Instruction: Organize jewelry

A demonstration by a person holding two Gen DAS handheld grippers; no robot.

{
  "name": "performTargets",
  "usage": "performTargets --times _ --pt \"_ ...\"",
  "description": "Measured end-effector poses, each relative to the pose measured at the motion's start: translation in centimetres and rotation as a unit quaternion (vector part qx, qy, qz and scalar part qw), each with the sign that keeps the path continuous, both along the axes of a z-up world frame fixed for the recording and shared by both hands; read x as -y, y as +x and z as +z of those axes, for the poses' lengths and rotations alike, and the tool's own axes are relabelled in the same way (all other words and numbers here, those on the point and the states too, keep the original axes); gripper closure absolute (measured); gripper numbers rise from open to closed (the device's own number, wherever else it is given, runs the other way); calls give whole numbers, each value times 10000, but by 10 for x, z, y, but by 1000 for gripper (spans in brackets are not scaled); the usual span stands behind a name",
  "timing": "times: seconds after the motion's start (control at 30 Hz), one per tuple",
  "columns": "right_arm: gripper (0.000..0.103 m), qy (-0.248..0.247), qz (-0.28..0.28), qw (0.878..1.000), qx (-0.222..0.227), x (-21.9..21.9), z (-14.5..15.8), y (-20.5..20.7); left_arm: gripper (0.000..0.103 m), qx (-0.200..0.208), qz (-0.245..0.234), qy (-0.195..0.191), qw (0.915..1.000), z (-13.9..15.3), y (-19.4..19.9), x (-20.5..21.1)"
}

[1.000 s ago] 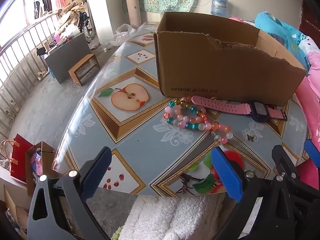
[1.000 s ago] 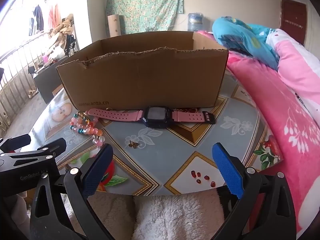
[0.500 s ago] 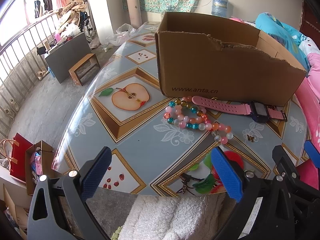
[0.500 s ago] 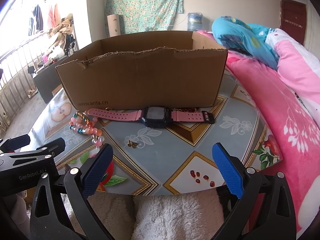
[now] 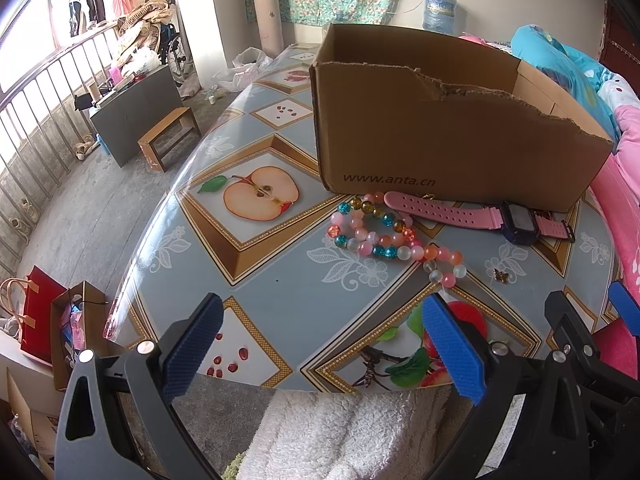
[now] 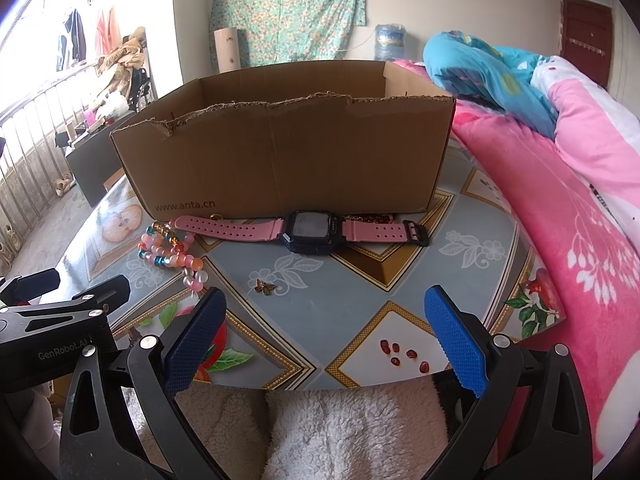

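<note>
Both grippers empty, fingers (image 6: 454,344) apart, pink watch (image 6: 312,230) beside box (image 6: 288,156)

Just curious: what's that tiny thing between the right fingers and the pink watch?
A small butterfly charm on the tablecloth, before the pink watch, seen in the right wrist view.

Pink quilt (image 6: 560,184) beside table (image 6: 320,300); water jug (image 6: 389,42) behind.
</note>
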State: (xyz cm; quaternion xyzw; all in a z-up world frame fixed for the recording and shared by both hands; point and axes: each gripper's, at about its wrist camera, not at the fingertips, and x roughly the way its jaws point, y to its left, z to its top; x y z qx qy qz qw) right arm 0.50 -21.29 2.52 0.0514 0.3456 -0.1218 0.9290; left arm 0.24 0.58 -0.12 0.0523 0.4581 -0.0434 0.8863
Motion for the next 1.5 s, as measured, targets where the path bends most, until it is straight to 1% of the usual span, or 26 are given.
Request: performTargets --times 0.73,0.97,1.17,1.27,1.3,1.37,1.43,1.47,1.5 --pt "8 -9 2 10000 -16 1 0 0 6 -2 21 -6 10000 0 -1 -2" --pt "8 4 -2 10000 -17 3 -2 -2 6 -41 18 -33 10000 -5 0 -6" --pt "8 31 43 10000 35 2 0 1 6 29 -94 -193 9998 -9 4 -11" --pt "8 37 145 9999 63 0 0 4 6 186 -181 -356 9990 -10 6 -15" --pt "9 62 233 9997 83 -1 1 5 6 270 -221 -387 9986 -9 6 -17" --pt "14 77 384 9991 131 -4 3 8 6 433 -298 -394 9978 -9 7 -18" --pt "25 209 676 9974 140 -8 4 14 6 617 -403 -400 9965 -8 8 -20" --pt "28 258 784 9965 123 -11 4 17 6 679 -447 -396 9959 -8 9 -21" --pt "36 308 924 9952 83 -14 3 21 6 729 -495 -402 9953 -8 10 -20"
